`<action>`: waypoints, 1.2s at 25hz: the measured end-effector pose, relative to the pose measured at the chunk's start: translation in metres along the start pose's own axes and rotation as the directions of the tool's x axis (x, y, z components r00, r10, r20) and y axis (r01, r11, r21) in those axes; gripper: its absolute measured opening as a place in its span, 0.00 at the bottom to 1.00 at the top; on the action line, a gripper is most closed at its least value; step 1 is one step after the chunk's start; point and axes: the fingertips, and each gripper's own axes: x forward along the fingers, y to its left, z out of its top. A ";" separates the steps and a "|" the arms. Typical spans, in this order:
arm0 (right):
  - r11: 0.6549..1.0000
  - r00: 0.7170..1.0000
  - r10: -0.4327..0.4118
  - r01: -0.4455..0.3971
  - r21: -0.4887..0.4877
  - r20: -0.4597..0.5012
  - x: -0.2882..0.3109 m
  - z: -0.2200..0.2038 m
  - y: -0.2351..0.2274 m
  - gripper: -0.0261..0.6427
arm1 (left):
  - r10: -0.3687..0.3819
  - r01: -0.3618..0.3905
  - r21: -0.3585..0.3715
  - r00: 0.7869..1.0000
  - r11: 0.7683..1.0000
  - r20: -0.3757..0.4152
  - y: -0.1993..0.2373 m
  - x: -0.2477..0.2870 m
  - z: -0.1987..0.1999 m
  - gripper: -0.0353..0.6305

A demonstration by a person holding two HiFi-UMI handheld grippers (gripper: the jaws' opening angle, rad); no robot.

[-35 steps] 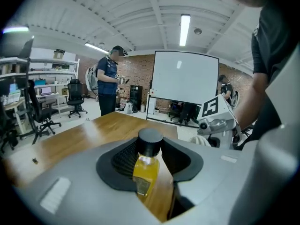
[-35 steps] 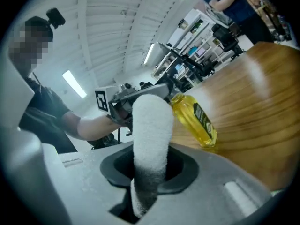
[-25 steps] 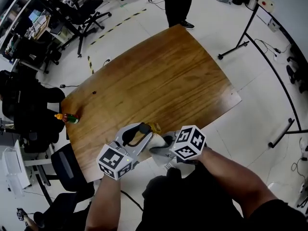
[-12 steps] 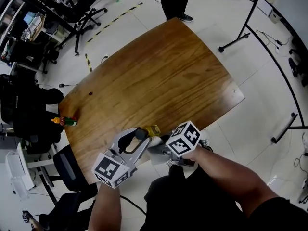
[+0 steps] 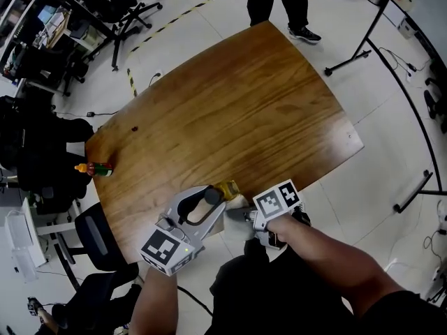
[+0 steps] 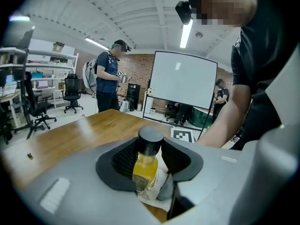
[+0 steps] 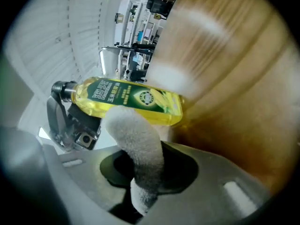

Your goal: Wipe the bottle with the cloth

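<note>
Bottle (image 7: 124, 102) of yellow liquid bears a green label (image 7: 145, 96) with Chinese characters.

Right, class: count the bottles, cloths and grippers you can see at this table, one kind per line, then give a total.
Bottles: 2 (yellow bottle held in the left gripper; small orange-capped bottle at the table's corner)
Cloths: 1 (cloth in the right gripper)
Grippers: 2 (left gripper, right gripper)
Total: 5
</note>
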 end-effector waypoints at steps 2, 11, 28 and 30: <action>0.999 1.000 -0.007 0.007 0.031 0.007 -0.001 0.001 -0.005 0.15 | -0.004 0.004 0.000 1.000 1.000 0.004 0.001 0.000 0.001 0.31; 1.000 1.000 -0.007 0.007 -0.001 0.010 0.000 -0.001 0.001 0.15 | -0.008 0.008 0.002 0.999 1.000 0.040 0.006 0.001 -0.001 0.32; 0.889 0.921 -0.151 0.286 -0.358 0.360 -0.083 -0.011 0.098 0.15 | 0.015 0.010 -0.148 0.985 0.989 0.169 -0.007 -0.055 -0.040 0.19; 0.865 0.909 -0.162 0.318 -0.388 0.384 -0.094 -0.019 0.106 0.15 | 0.037 0.005 -0.225 0.983 0.974 0.180 -0.016 -0.064 -0.044 0.08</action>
